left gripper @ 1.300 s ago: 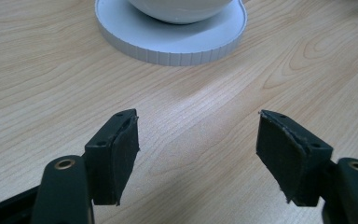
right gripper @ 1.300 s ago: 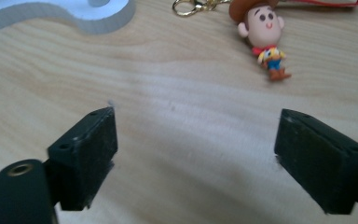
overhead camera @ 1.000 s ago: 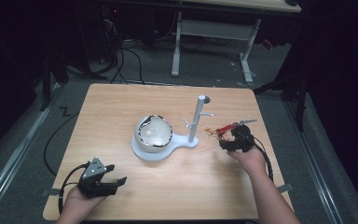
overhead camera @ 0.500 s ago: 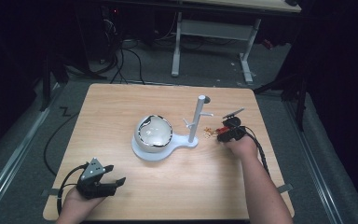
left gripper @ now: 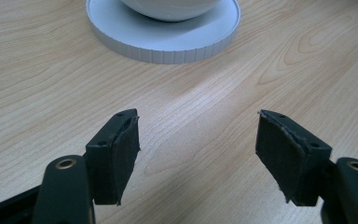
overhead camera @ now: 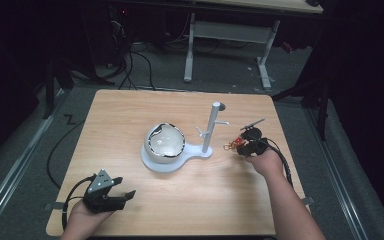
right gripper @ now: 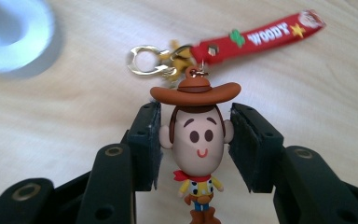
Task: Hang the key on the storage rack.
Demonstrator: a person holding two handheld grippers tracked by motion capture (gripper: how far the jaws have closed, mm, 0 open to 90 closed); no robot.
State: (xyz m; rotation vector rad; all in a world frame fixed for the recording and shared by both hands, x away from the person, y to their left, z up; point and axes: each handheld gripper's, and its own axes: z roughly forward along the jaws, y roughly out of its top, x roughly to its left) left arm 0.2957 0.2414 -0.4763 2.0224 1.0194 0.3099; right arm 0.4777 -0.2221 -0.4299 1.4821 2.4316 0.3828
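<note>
So your right gripper (right gripper: 193,142) has the little Woody keychain figure (right gripper: 197,149) squeezed by the head between its jaws, over on the table's right side just right of the white stand (overhead camera: 177,159). Its red strap (right gripper: 261,37) and gold clasp ring (right gripper: 144,63) lie on the wood just past the hat. That stand's round base carries a white bowl (overhead camera: 165,142); can't tell what's inside. Your left gripper (left gripper: 196,154) sits spread wide, holding nothing, at the table's (overhead camera: 130,110) near left corner.

Bright table (overhead camera: 130,115), dark surroundings, blurred close-ups.
</note>
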